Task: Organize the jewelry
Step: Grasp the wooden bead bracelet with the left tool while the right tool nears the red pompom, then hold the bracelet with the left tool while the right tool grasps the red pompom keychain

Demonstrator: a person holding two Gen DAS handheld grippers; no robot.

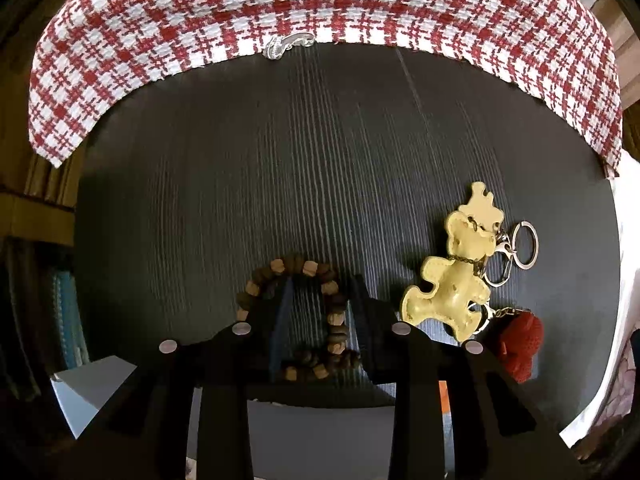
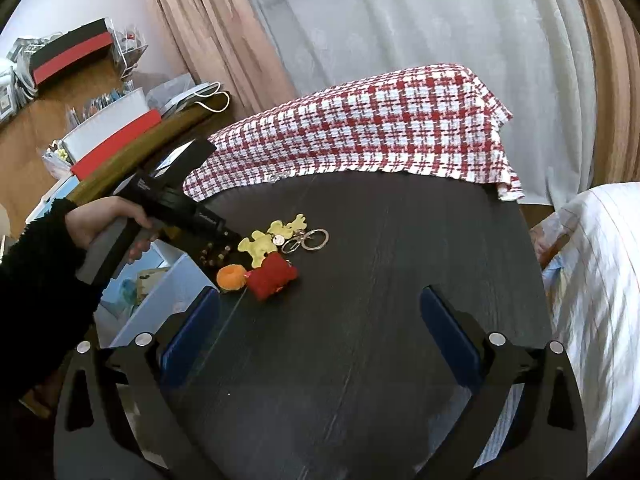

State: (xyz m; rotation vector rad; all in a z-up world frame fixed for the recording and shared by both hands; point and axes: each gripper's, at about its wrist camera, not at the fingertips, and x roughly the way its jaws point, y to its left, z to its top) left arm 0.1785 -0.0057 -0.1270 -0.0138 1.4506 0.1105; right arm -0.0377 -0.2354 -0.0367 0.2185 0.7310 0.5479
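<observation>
My left gripper (image 1: 316, 320) sits w/ fingers apart, straddling the near side of the bead bracelet (image 1: 296, 320) at 12 o'clock on the dark table (image 1: 240, 180), prob. not clamped yet; right gripper (image 2: 320, 320) open too, well off, bracelet ~10 o'clock.

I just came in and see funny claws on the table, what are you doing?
Someone is tidying jewelry on a dark table, holding a gripper in each hand. The left gripper is down at a wooden bead bracelet, one finger poking through the loop, jaws not closed on it. Next to it lie a yellow bear keychain and a red charm. The right gripper hangs open above the table, holding nothing.
</observation>
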